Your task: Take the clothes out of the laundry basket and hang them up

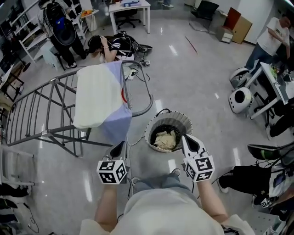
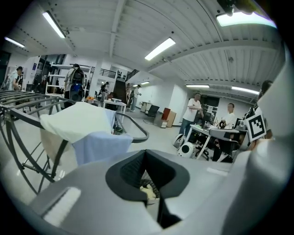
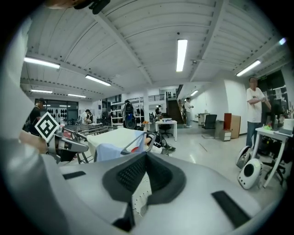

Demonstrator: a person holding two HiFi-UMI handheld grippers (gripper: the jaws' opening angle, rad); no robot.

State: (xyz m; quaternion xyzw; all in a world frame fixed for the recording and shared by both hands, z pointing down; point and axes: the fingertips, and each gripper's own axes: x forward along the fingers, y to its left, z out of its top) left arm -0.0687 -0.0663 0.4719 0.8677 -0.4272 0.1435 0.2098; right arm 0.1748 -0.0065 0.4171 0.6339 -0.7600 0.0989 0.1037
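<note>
A round white laundry basket (image 1: 156, 124) stands on the floor just ahead of me, with crumpled cream clothes (image 1: 166, 139) inside. To its left stands a grey drying rack (image 1: 32, 108) with a white cloth (image 1: 96, 94) and a light blue cloth (image 1: 118, 123) draped over its near end. My left gripper (image 1: 120, 148) hangs shut and empty beside the basket's left rim. Shut and empty too, my right gripper (image 1: 185, 139) hovers over the basket's right rim. In the left gripper view the shut gripper (image 2: 145, 151) frames a scrap of the cream clothes (image 2: 148, 191). In the right gripper view, past the shut gripper (image 3: 146, 153), shows the basket wall (image 3: 140, 193).
A person (image 1: 111, 46) sits on the floor behind the rack, near a white table (image 1: 130, 6). A round white robot (image 1: 240, 99) and a desk (image 1: 275, 85) stand at the right, with a person (image 1: 271, 36) beyond. Cables (image 1: 138, 73) trail across the floor by the rack.
</note>
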